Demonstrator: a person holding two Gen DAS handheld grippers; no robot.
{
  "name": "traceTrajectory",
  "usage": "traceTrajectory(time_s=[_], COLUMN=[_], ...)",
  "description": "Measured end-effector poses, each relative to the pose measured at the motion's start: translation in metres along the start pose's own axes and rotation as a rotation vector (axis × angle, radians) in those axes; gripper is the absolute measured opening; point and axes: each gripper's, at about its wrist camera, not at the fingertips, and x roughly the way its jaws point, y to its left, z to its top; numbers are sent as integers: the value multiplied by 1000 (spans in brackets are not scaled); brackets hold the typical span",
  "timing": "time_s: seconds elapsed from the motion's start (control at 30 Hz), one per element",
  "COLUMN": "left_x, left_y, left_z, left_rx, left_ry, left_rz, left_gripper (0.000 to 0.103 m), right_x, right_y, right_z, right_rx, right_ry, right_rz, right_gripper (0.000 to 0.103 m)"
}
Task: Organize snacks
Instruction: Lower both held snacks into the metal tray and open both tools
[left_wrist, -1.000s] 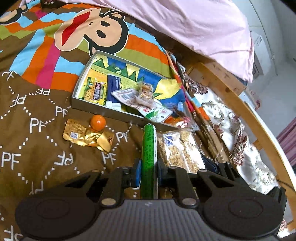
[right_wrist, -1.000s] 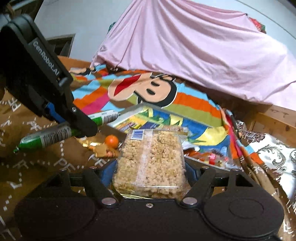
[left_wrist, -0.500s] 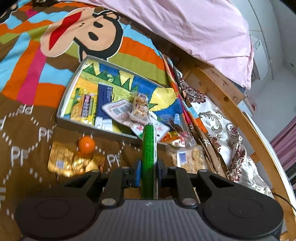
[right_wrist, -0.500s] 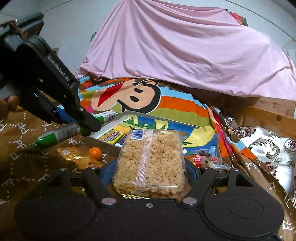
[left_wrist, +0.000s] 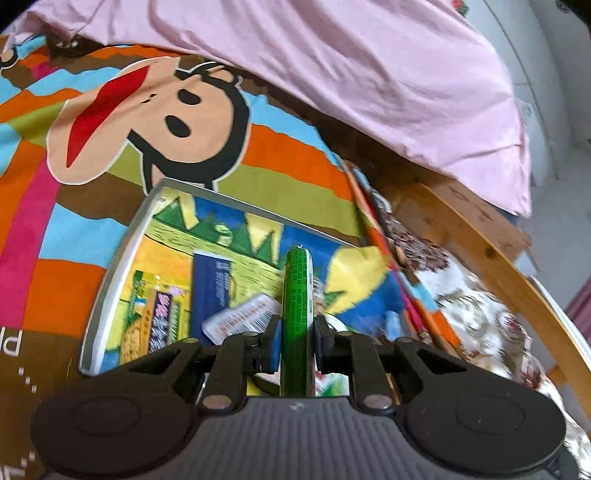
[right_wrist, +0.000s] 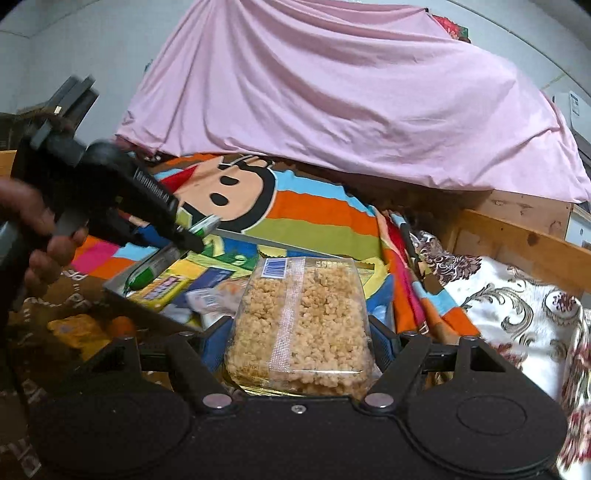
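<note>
Two snacks are in the air at once, and that is where the trouble could start. The left gripper has its blue pads pinched tight on a long green tube-shaped snack stick with a printed label, which pokes out over the shallow grey-rimmed tray with a cartoon-printed floor at centre frame. The right gripper is clamped around a clear plastic packet of pale puffed-grain clusters, low in the middle of its view and just short of the tray's near edge.

Both tools seem headed for the same tray, so I judge they could knock together over it. The stick is held near one end; if it swings or is let go high it may roll onto the bright striped monkey-print bedspread. The packet looks slippery and crushable, and a squeeze could break the clusters.

Motion blur smears the tray's contents in the left view: a dark blue packet and a white barcode-labelled wrapper show, but the printing is unreadable. The tray's near right part sits behind both tools. At lower left of the right view a small orange round fruit and a gold foil wrapper are dim. The person's hand is cut off by the frame edge
</note>
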Motion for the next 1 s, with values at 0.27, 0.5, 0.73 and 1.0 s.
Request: traceTrajectory(time_s=[0.27, 0.5, 0.73, 1.0], left_x=[38, 58, 63, 62], left_y=[5, 8, 16, 16], left_z=[4, -1, -5, -7], left_rx=[37, 64, 77, 84], left_ry=[-11, -4, 5, 11], left_rz=[48, 69, 97, 116], left_gripper=[19, 19, 19, 44], right_x=[63, 109, 123, 126], right_y=[-16, -18, -13, -9], right_z=[23, 26, 22, 24], right_rx=[1, 57, 27, -33], right_ry=[88, 211, 237, 223], right_rz=[1, 30, 15, -2], right_gripper=[76, 77, 77, 87])
